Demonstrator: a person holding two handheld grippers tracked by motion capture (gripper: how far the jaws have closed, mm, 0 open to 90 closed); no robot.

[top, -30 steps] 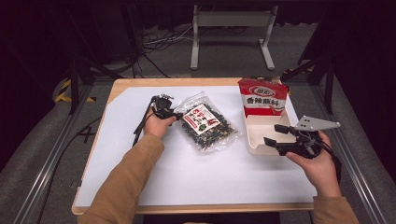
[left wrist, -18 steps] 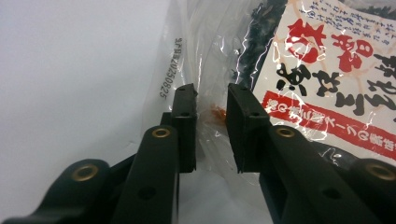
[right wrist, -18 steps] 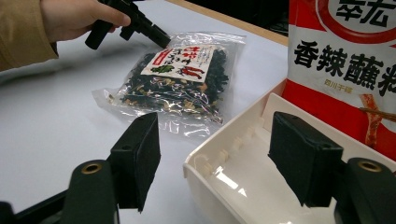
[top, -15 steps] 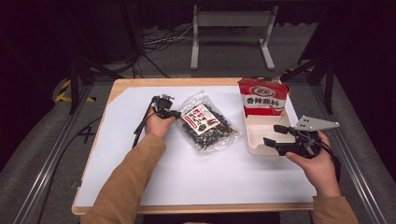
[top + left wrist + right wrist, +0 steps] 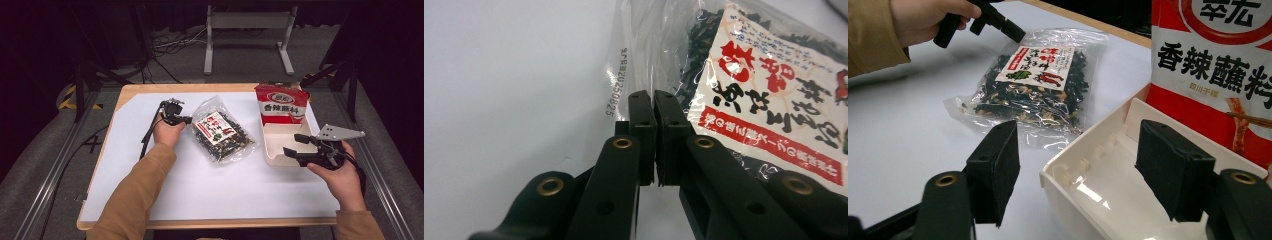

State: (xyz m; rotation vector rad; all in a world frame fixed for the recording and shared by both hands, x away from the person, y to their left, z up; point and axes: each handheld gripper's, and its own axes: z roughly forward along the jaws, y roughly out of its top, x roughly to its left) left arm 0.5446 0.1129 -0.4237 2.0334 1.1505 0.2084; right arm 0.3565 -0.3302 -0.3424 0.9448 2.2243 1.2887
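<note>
A dark room is seen around a wooden table (image 5: 125,95) covered with a white sheet. The clear bag of dried food (image 5: 220,134) lies flat near the middle, toward the far edge. It is judged light, soft and a little slippery, with loose contents that shift; the flat sealed rim is the best place to be gripped. The left gripper (image 5: 653,107) is pinched on that rim at the bag's left corner. Compared with a second ago, its jaws have just been closing, and now the film is clamped between them. The right gripper (image 5: 299,144) is held with jaws apart over the near corner of the white tray (image 5: 272,142), beside the red packet (image 5: 280,105).
</note>
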